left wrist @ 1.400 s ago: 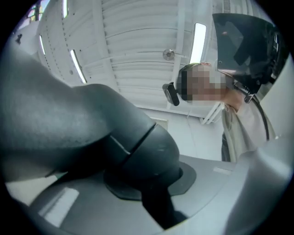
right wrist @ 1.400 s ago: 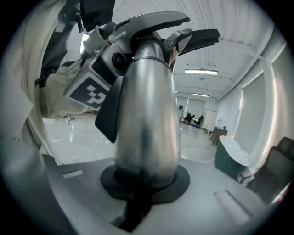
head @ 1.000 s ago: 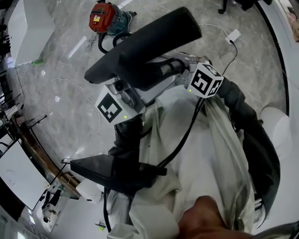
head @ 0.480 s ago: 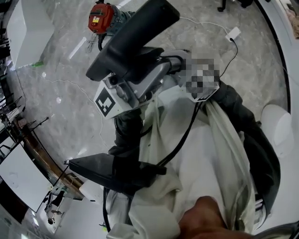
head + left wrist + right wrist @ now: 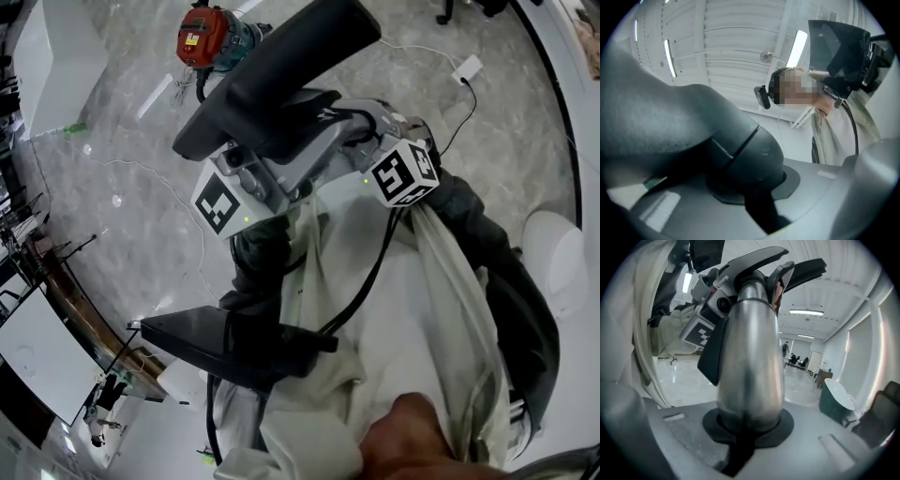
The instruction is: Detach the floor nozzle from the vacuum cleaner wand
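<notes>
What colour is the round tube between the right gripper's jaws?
Shiny silver metal tube; best in the right gripper view.

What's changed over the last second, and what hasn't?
The floor nozzle swung steeper in the head view, its far end tipping toward the top edge. Nothing was taken or let go. The left tongs stay shut on the nozzle's neck, the right tongs on the silver wand; the red vacuum on the floor hasn't moved.

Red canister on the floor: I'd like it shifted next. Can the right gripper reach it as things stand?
Probably not: the right gripper is shut on the metal wand, and the red canister lies on the floor past the floor nozzle.
</notes>
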`<state>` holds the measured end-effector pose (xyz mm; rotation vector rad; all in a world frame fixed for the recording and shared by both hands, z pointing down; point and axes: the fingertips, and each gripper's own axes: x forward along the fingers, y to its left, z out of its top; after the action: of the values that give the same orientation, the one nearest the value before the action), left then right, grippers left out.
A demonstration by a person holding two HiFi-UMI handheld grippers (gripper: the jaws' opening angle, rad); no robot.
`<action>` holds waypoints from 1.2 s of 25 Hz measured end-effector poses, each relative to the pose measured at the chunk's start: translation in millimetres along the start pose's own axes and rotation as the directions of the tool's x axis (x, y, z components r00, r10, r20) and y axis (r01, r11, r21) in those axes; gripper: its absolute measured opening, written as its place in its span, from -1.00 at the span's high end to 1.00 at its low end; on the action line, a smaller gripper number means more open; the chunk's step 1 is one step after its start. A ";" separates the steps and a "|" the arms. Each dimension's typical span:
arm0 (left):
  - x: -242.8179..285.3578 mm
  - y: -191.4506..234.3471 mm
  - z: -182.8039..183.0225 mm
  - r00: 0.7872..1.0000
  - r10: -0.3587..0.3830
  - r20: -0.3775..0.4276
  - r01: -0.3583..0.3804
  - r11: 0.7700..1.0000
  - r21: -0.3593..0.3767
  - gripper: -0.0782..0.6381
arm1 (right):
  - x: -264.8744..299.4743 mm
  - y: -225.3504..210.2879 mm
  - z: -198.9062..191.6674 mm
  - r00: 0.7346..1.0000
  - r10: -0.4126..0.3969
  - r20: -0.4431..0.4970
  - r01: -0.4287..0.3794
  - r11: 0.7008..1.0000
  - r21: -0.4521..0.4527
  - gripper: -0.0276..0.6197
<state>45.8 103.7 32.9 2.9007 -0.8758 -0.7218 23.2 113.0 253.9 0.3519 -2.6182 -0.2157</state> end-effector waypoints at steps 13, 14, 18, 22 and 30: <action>-5.6 -37.3 -5.7 0.940 -0.341 -0.026 0.340 0.939 -0.056 0.57 | -7.3 49.7 4.7 0.873 0.479 0.096 -0.478 0.878 -0.031 0.79; -5.4 -29.1 -4.7 0.956 -0.294 -0.014 0.293 0.954 -0.064 0.57 | -3.7 46.7 4.7 0.886 0.454 0.095 -0.455 0.890 -0.018 0.79; -5.1 -2.2 -6.8 0.996 -0.091 -0.020 0.090 0.994 -0.058 0.57 | 7.4 27.0 -1.4 0.960 0.276 0.056 -0.276 0.961 0.005 0.79; -2.1 10.8 -2.5 0.999 0.030 -0.012 -0.031 0.997 -0.076 0.57 | 7.6 7.4 -9.9 0.997 0.079 -0.028 -0.079 0.997 0.002 0.79; -58.2 39.7 38.9 0.998 0.031 0.060 -0.027 0.998 -0.062 0.58 | -29.1 32.0 -14.5 0.961 0.264 0.079 -0.259 0.964 -0.064 0.79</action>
<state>-34.6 105.2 29.0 2.8205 -0.8835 -0.8241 48.4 150.5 260.3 -0.0249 -2.7040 -0.2144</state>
